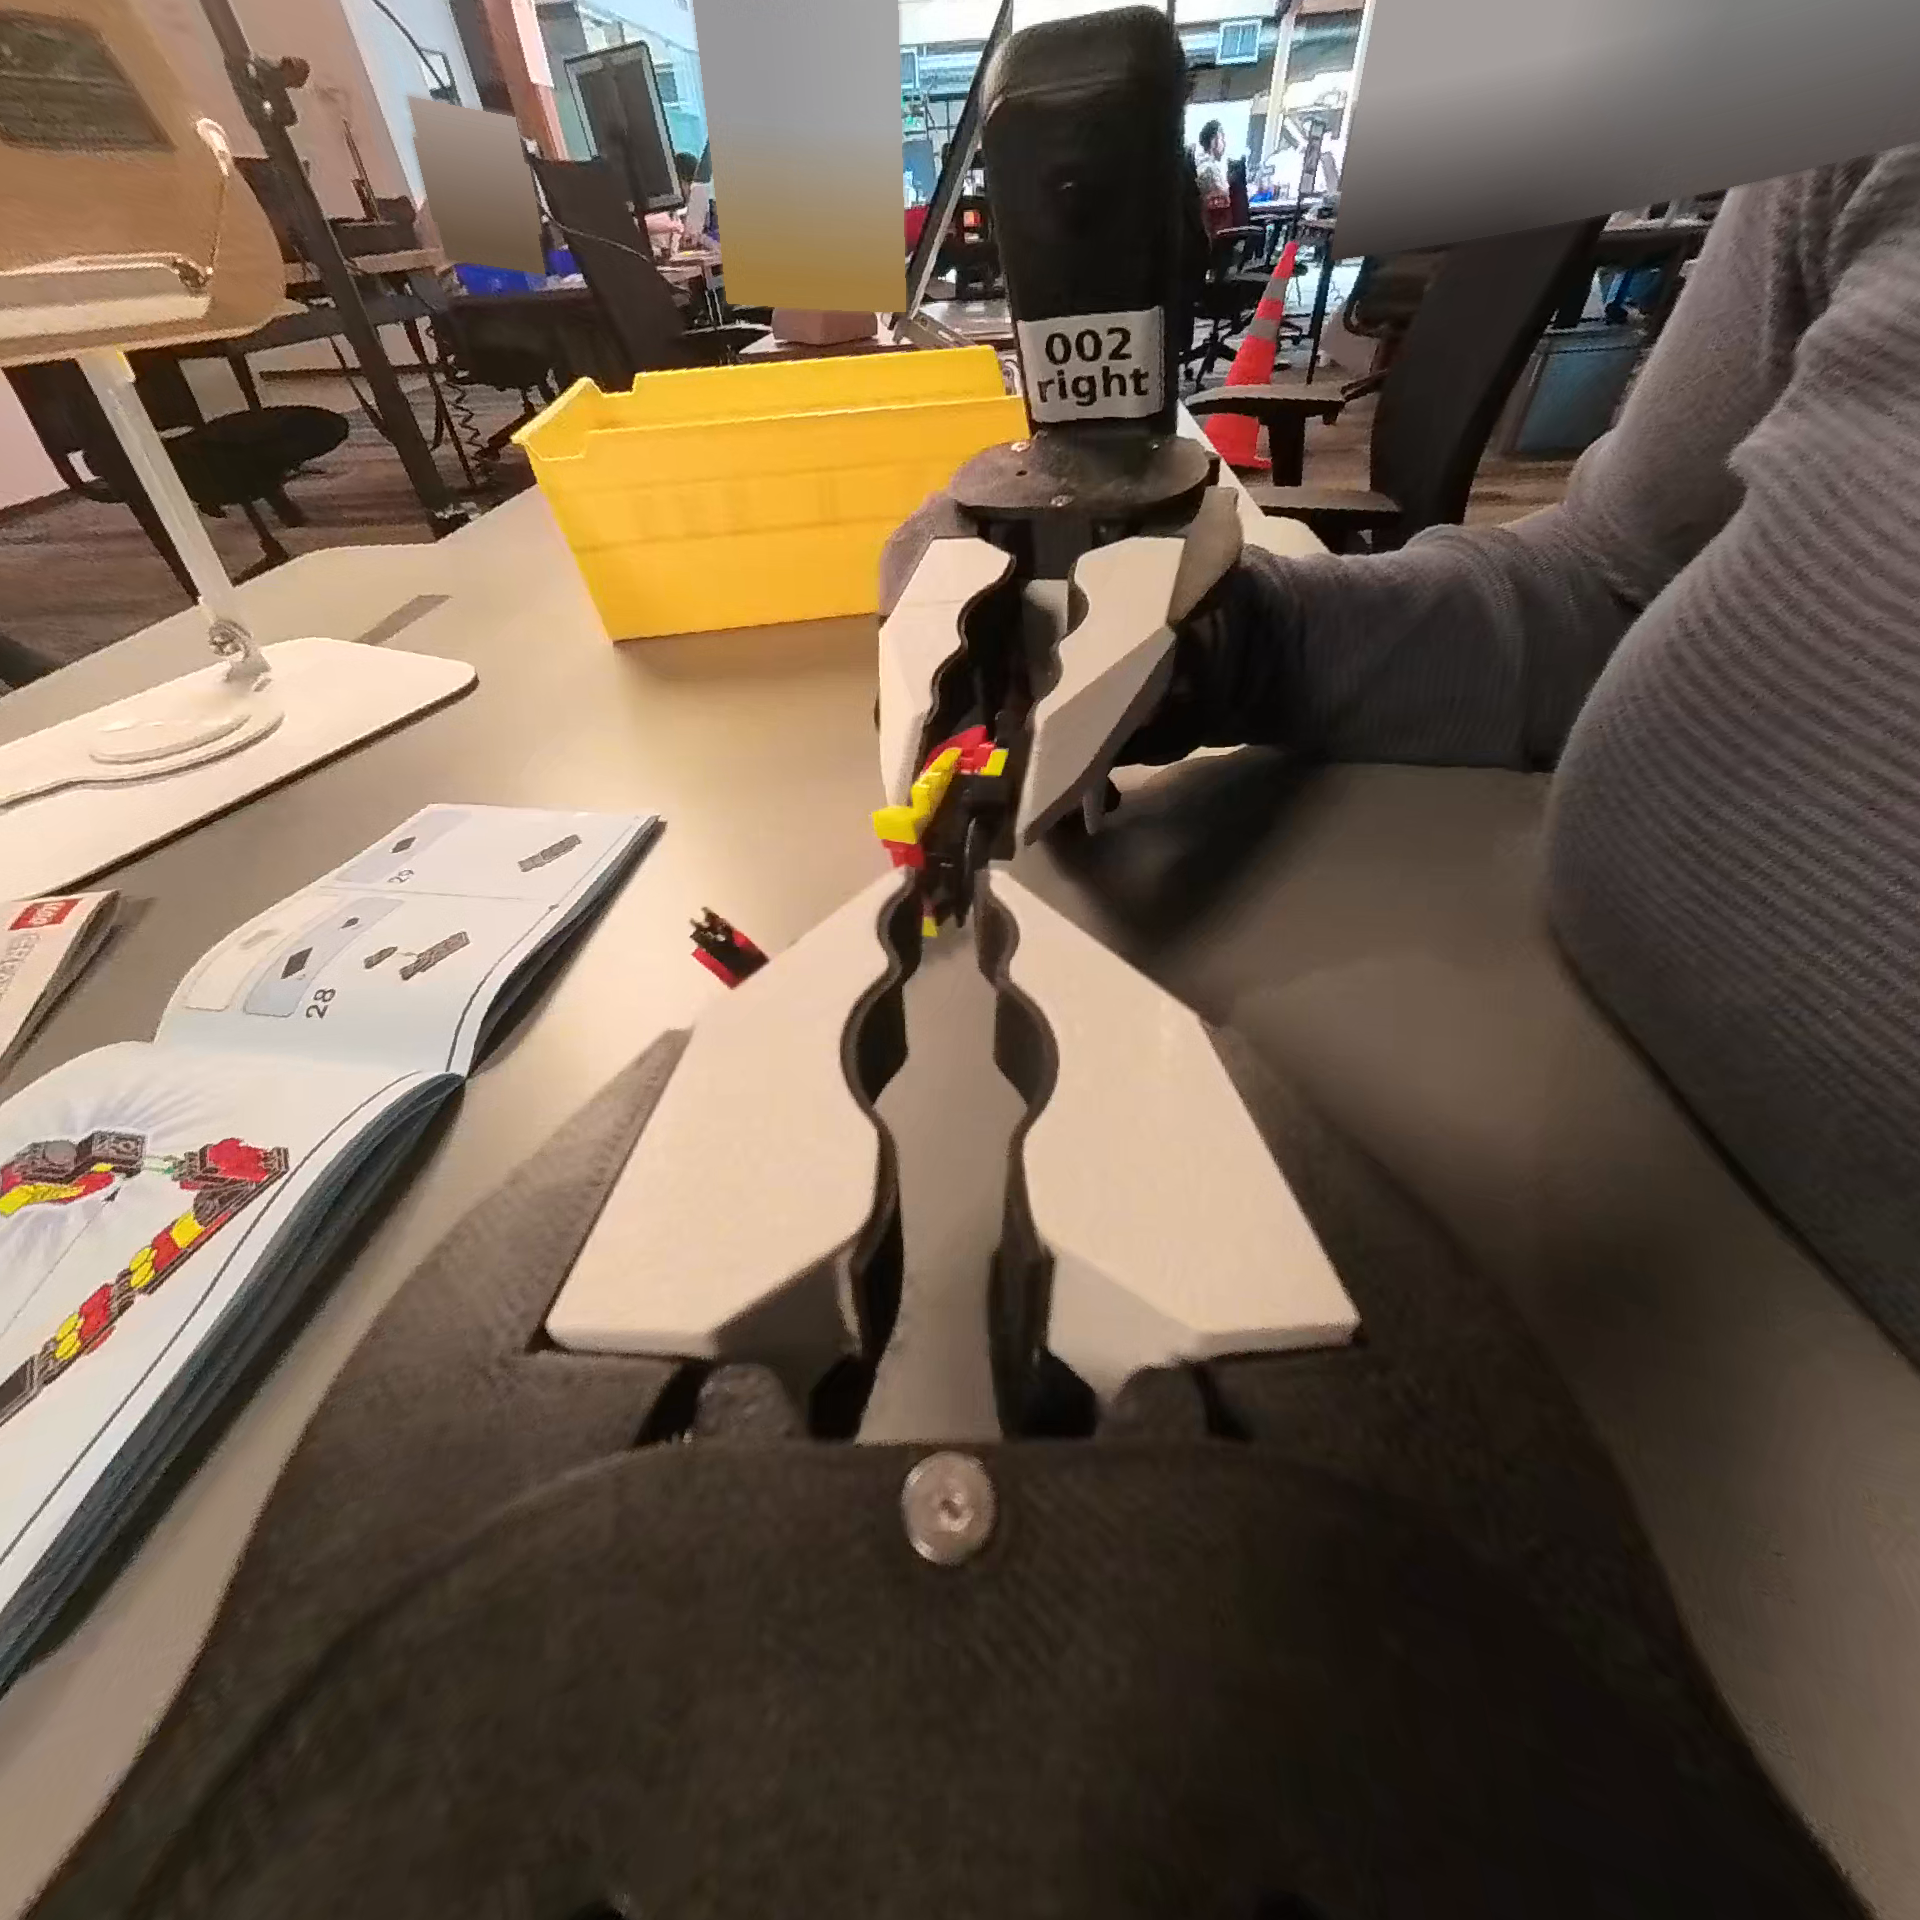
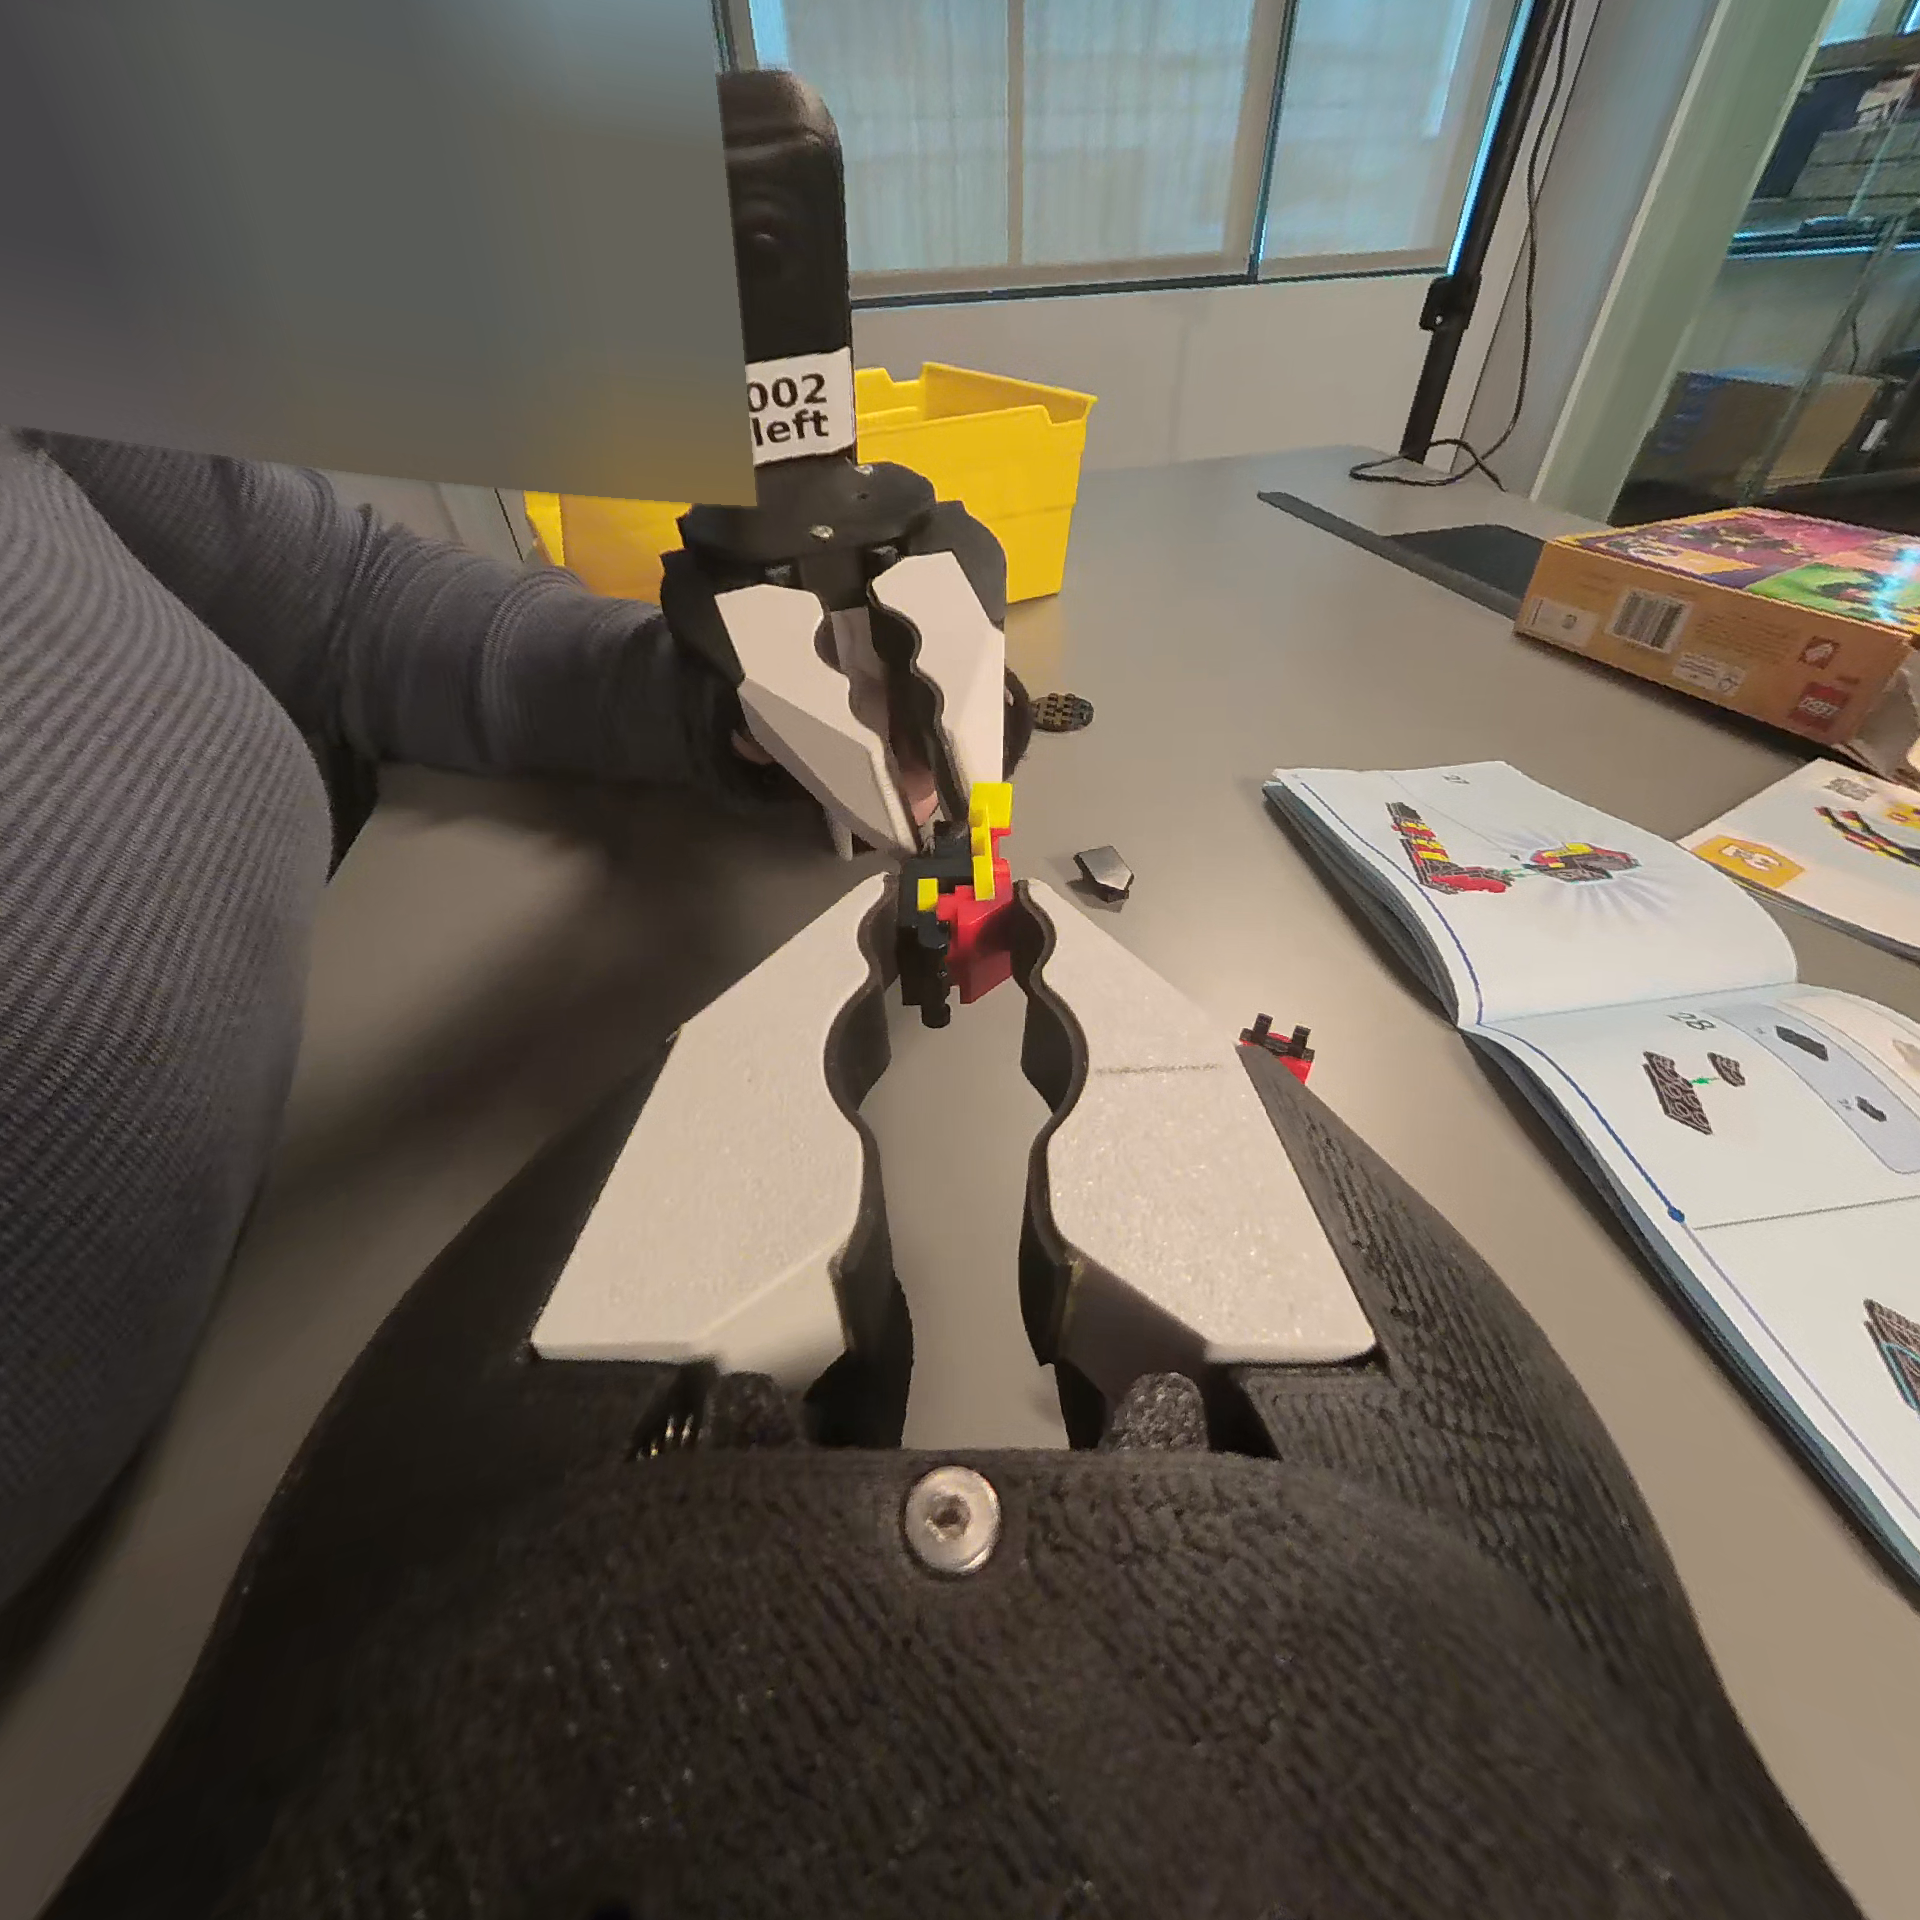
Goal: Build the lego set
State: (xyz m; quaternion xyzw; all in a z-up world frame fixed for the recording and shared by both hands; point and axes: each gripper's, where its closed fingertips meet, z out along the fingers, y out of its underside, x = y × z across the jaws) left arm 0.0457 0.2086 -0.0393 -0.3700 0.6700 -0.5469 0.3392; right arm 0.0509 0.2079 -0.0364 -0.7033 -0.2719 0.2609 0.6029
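A small red, yellow and black lego assembly (image 1: 935,805) is held in the air between both grippers, above the grey table (image 1: 727,727). My left gripper (image 1: 943,888) is shut on its black end. My right gripper (image 2: 956,899) faces it and is shut on the red block of the same assembly (image 2: 977,930). The left gripper (image 2: 935,826) shows opposite in the right wrist view, and the right gripper (image 1: 966,821) shows opposite in the left wrist view. A loose red and black piece (image 1: 727,951) lies on the table, also seen in the right wrist view (image 2: 1278,1044).
An open instruction booklet (image 1: 312,1039) (image 2: 1558,935) lies beside the grippers. A yellow bin (image 1: 769,499) (image 2: 987,468) stands behind. A black sloped piece (image 2: 1103,873) and a round black piece (image 2: 1062,712) lie on the table. The lego box (image 2: 1714,613) sits far right. A white stand base (image 1: 208,707) is at the left. The black sloped piece (image 2: 1103,873) is about equally far from each gripper, around 12 cm.
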